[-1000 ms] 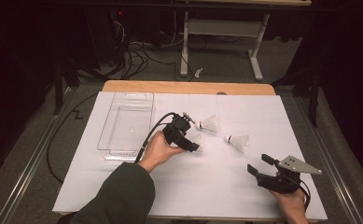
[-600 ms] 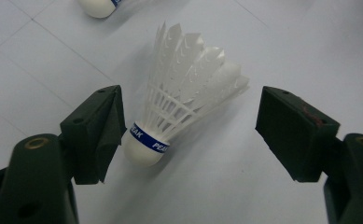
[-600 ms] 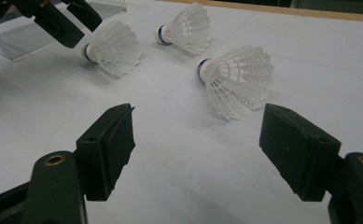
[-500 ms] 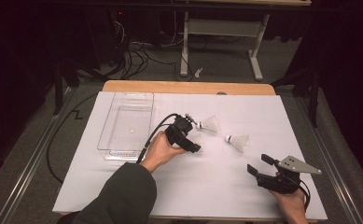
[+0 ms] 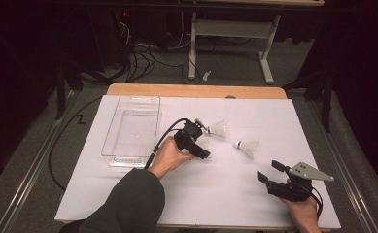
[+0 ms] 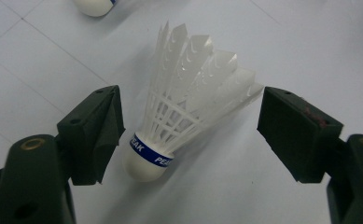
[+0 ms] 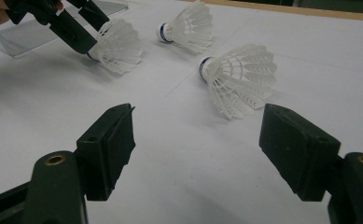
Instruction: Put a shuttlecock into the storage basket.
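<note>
The white table (image 5: 177,204) bears a clear plastic tray (image 5: 110,145) at its left; the left gripper (image 6: 188,126) stands wide open, a PEAK shuttlecock (image 6: 184,107) lying between its jaws, cork near the left jaw, gripped by neither; the right gripper (image 7: 195,144) gapes empty, well apart.

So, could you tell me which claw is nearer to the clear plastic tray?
Left. The left claw works just right of the tray; the right claw sits far across, near the table's front right.

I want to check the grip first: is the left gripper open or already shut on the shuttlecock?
Open. The left gripper has its jaws standing apart on either side of the shuttlecock, which lies on the white table.
</note>
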`<state>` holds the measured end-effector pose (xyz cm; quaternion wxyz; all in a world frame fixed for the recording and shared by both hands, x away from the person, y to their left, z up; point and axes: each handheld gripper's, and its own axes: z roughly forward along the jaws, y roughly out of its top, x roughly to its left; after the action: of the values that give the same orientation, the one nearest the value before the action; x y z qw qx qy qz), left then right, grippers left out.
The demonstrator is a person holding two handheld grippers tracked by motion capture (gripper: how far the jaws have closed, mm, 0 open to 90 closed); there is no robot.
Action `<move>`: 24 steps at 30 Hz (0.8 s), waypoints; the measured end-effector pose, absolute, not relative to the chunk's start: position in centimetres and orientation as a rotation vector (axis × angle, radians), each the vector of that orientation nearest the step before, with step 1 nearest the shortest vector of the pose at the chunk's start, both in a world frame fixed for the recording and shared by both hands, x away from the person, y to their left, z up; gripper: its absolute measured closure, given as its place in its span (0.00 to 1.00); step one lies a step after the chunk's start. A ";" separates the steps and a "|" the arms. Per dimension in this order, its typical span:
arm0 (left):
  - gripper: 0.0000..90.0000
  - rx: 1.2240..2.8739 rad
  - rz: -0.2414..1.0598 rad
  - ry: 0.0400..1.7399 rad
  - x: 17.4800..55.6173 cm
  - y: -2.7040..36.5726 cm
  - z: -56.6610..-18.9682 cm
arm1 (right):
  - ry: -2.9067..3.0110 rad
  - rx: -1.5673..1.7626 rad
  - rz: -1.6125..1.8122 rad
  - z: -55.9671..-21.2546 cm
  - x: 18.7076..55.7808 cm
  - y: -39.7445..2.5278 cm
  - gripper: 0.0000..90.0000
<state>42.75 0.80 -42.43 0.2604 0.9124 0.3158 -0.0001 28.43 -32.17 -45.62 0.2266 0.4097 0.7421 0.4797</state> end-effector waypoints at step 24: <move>0.35 2.517 -0.001 0.892 43.4 0.7 -43.6 | 2.044 1.133 1.326 -45.6 28.4 -32.2 0.30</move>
<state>43.38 0.72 -43.55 0.2337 0.9165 0.3248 -0.0003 28.41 -32.21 -45.60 0.2251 0.4107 0.7412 0.4809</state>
